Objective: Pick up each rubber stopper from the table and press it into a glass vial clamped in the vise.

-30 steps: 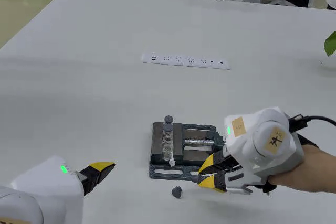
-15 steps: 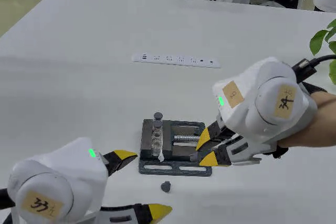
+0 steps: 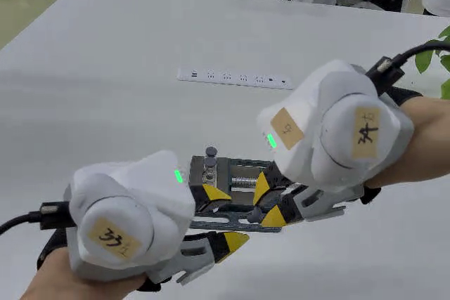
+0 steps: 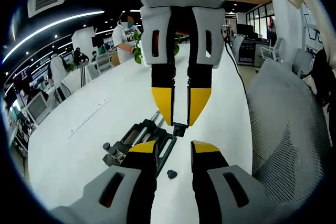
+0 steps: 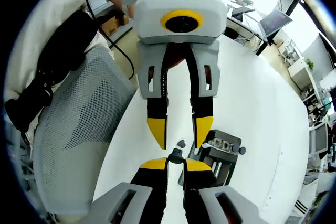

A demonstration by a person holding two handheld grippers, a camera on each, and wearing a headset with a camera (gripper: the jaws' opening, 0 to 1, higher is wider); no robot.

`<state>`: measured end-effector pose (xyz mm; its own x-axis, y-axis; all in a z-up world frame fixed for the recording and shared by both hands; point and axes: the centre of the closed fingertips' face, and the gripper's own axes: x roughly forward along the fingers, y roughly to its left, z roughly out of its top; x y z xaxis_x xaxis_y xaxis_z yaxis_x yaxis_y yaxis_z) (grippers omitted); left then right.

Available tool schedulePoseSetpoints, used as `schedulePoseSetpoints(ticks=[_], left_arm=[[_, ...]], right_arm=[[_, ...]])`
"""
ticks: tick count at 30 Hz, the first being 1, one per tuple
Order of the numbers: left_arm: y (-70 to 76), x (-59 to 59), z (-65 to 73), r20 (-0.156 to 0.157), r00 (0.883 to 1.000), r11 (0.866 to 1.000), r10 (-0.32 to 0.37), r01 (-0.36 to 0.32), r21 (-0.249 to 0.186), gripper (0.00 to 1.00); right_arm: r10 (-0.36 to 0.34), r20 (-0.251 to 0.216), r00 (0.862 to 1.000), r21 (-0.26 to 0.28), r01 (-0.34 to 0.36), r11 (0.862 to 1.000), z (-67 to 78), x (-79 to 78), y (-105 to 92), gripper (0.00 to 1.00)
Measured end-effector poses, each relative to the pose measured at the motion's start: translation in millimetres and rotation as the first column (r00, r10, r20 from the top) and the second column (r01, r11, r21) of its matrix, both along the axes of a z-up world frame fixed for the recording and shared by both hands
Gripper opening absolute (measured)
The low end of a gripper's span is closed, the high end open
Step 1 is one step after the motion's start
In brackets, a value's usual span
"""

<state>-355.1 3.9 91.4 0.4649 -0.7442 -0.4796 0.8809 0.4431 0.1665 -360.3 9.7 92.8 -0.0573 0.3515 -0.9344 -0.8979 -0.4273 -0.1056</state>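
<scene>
Holding a rubber stopper [image 5: 175, 156] clamped in the right tongs [image 5: 176, 164], I hovered just beside the vise [image 3: 239, 173], which stood toward the desk's near edge. The left tongs [image 4: 174, 149] stood apart, carrying nothing, tip to tip with the right ones. I judged this the carry step: next the stopper needed lining up over one of the glass vials [image 5: 223, 144] and pressing straight down. A loose stopper [image 4: 171, 173] lay on the desk [image 3: 105, 68] by the vise. The left tongs crowded the approach. A power strip [image 3: 232, 77] lay well clear toward the far edge.
</scene>
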Motion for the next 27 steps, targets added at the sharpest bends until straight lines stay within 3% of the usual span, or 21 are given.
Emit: schedulePoseSetpoints(ticks=[5,8,13,16,27], left_arm=[[-3.7,-2.8,-1.5,0.045,0.998,0.998,-0.041,0.039,0.044,0.16],[-3.0,-1.2,0.0,0.062,0.997,0.998,-0.042,0.039,0.046,0.16],[-3.3,-3.2,-2.0,0.091,0.992,0.993,-0.084,0.077,0.086,0.11],[-4.6,-4.3,-1.0,0.092,0.992,0.994,-0.091,0.084,0.076,0.08],[-5.9,-7.1,-3.6,0.085,0.991,0.992,-0.101,0.094,0.080,0.05]], right_arm=[[-0.007,-0.022,1.000,-0.017,0.007,1.000,-1.0,-2.3,-1.1,0.05],[0.000,-0.029,1.000,-0.037,-0.001,0.999,-3.6,-4.2,-4.0,0.05],[0.011,-0.036,0.999,-0.044,-0.012,0.999,-4.6,-6.4,-4.3,0.05],[0.004,-0.060,0.998,-0.041,-0.006,0.999,-4.5,-8.8,-3.5,0.05],[0.005,-0.068,0.998,-0.042,-0.007,0.999,-4.7,-10.5,-3.4,0.05]])
